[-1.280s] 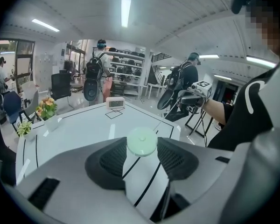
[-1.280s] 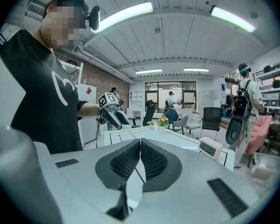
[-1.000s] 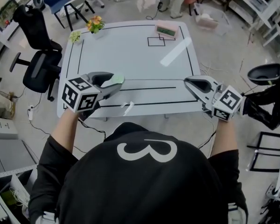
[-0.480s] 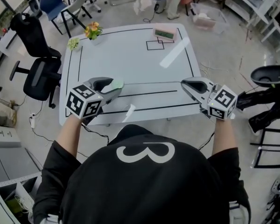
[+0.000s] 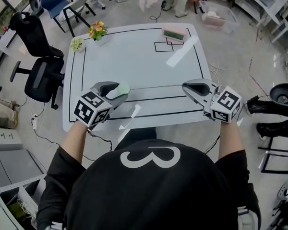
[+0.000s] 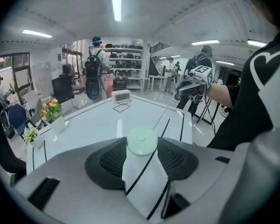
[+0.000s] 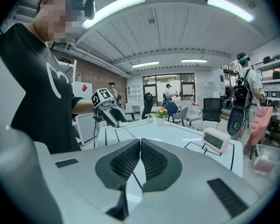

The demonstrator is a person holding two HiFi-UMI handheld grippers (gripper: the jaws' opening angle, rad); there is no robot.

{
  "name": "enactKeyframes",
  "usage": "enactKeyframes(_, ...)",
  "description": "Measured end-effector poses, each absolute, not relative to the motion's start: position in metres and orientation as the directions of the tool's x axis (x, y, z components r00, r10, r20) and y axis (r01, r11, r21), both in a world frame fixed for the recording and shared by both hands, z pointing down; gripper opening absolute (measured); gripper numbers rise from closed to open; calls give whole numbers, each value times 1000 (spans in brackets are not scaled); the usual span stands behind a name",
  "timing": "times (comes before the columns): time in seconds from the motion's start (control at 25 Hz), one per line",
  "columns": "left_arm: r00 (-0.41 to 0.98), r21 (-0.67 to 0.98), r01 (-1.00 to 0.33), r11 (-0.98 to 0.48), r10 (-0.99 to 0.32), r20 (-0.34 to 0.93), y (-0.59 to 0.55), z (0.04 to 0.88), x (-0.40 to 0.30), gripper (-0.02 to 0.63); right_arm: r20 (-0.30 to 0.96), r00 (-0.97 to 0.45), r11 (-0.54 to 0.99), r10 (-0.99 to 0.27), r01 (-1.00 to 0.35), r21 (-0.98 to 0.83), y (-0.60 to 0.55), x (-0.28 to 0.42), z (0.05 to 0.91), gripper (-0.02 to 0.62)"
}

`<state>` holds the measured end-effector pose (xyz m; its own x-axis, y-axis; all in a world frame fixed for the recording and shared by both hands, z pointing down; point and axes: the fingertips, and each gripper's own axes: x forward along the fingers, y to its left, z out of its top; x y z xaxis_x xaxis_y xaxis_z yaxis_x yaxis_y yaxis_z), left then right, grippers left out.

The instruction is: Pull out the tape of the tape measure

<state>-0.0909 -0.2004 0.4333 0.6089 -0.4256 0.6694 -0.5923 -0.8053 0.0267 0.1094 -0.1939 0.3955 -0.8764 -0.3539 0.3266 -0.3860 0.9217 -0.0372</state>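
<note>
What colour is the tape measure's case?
The case is pale mint green, clearest in the left gripper view.

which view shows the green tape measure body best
The left gripper view: the tape measure sits close up between the jaws, its round pale green face plain to see. The head view shows only a small green patch at the left gripper tip. In the right gripper view it is too far off and too small to make out.

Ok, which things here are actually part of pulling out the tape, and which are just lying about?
In the job: tape measure, clamped in the left tool; its tape, stretched across; right tool, shut on the tape's end.

Just lying about: pink clock; potted flowers; small green plant; office chair.
</note>
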Motion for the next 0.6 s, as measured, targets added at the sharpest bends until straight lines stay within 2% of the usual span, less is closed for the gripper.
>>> enactKeyframes(0.28,586,22,-598,-801,-418,694,-207,448,-95,207,346,-880,932,-326,-360,-39,-204,100,407,17)
enactKeyframes(0.6,562,-4,-606,-795,-432,705,-228,460,-104,207,353,-860,904,-369,-420,-81,-218,115,415,17)
